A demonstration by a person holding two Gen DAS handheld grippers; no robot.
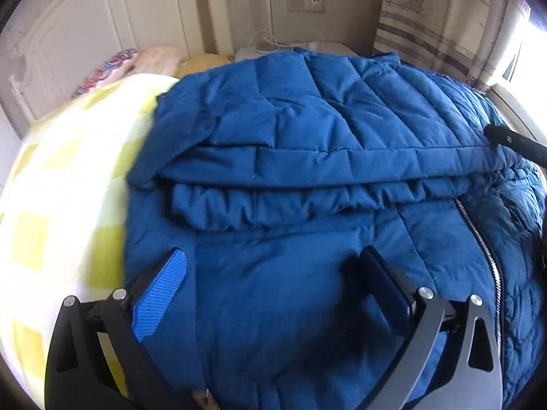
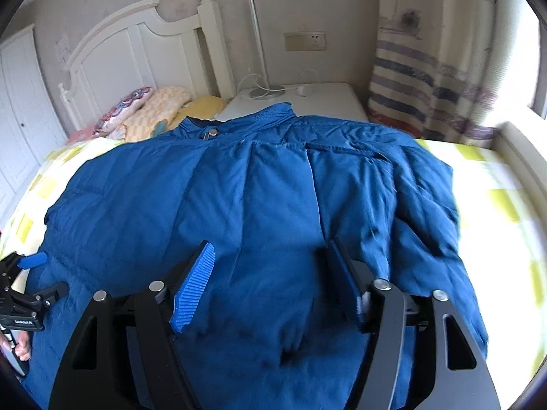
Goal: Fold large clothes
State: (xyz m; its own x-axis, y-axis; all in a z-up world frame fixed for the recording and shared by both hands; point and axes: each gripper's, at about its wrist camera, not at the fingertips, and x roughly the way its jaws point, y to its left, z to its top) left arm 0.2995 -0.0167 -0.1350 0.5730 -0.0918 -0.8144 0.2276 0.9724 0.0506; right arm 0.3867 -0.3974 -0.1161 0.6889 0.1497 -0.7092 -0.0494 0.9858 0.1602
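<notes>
Over the blue jacket (image 2: 239, 205) on the bed (image 2: 495, 188), both claws — left (image 1: 273, 273), right (image 2: 270, 273) — are hovering wide open, empty; next grip wants a hem edge, judging fairly.

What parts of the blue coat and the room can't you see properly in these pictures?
- Blue puffer jacket: the hem runs off the bottom edge behind the right gripper in the right wrist view.
- Jacket zipper: only part shows, left wrist view; folded fabric covers the rest.
- Checked bedsheet: blurred and washed out by window glare.
- Left gripper: open over the jacket.
</notes>
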